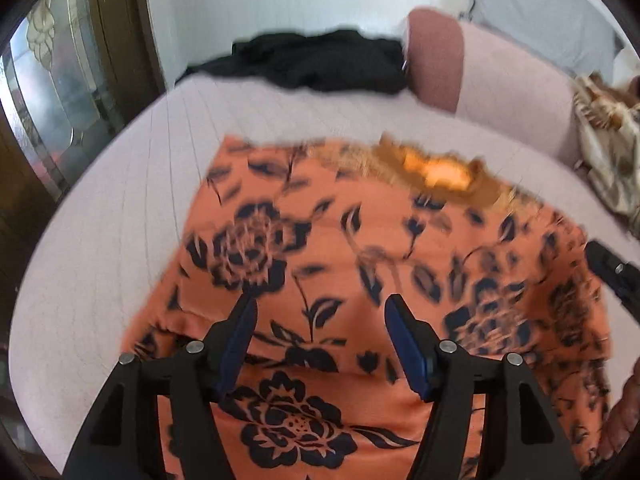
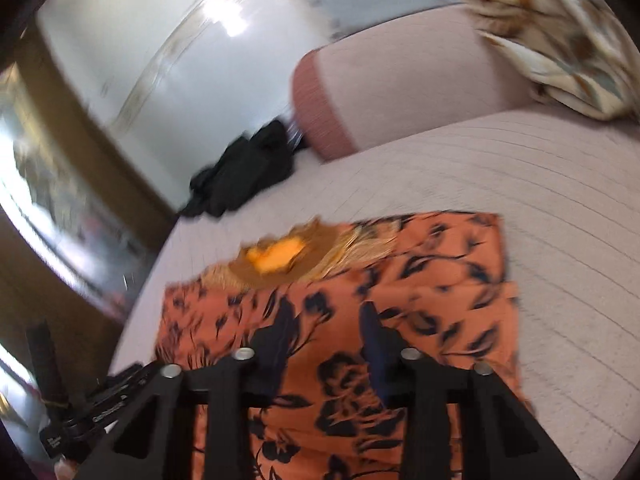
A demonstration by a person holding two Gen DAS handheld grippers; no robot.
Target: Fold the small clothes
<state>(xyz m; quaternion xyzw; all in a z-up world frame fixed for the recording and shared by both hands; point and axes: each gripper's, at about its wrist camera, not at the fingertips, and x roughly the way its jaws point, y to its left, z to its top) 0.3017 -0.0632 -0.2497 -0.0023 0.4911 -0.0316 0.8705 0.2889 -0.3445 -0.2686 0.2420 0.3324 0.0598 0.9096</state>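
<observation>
An orange garment with black flowers (image 1: 360, 248) lies spread on a pale pink bed, with a fold edge running across its near part. At its far edge sits a mustard-brown patch (image 1: 436, 176) with a bright orange centre. My left gripper (image 1: 320, 302) hovers over the near half of the garment, open, with only cloth showing below the gap. In the right wrist view, which is blurred, the same garment (image 2: 440, 280) fills the middle. My right gripper (image 2: 328, 314) is above it with its jaws narrower but apart, and nothing is seen pinched.
A crumpled black garment (image 1: 320, 60) lies at the bed's far edge by the white wall. A pink bolster (image 1: 440, 56) lies behind, and a cream and brown patterned cloth (image 1: 604, 136) sits at the right. Part of the right gripper (image 1: 616, 276) shows at the right edge.
</observation>
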